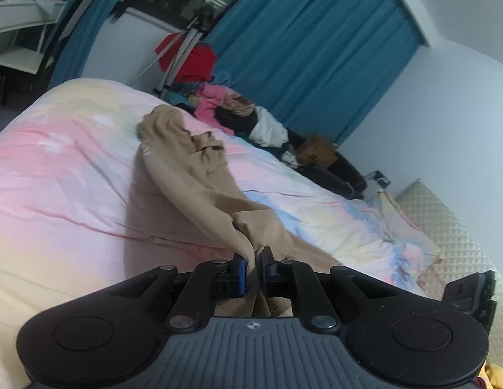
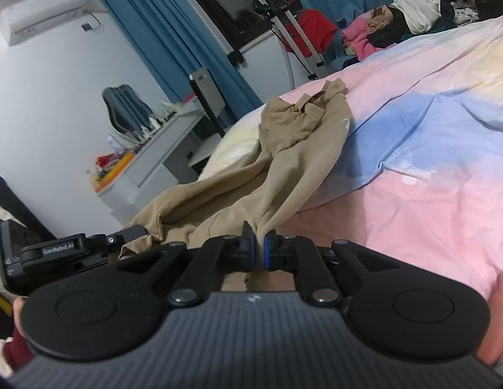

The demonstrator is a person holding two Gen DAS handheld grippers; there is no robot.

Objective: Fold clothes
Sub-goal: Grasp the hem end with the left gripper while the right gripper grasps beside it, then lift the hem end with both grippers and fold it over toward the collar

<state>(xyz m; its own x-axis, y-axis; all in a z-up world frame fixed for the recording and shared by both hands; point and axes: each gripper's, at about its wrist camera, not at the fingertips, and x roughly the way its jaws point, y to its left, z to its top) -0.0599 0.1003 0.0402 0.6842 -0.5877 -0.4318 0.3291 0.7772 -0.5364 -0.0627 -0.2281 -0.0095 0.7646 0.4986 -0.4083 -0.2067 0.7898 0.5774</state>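
**Both claws pinched on one tan garment, stretched along the bed**

The left gripper [image 1: 251, 267] has its blue-padded jaws closed on a bunched edge of the tan, soft knit garment [image 1: 186, 175]; the right gripper [image 2: 258, 246] is likewise clamped on a gathered edge of the same cloth [image 2: 303, 142]. From the two pinch points the fabric runs away across the pastel pink, blue and yellow bedsheet [image 1: 63, 162], partly lifted near the claws and lying crumpled at its far end, where a collar-like opening shows (it looks like a shirt, though I cannot be sure).

The step in hand seems to be pulling the garment taut to spread it flat, or carrying one edge over in a fold; the pictures fit either. Whichever it is, the two claws need to move evenly so the cloth does not twist.

Count: two grippers, one tan garment, one heap of mixed clothes [image 1: 248, 116] beyond the bed's far edge.
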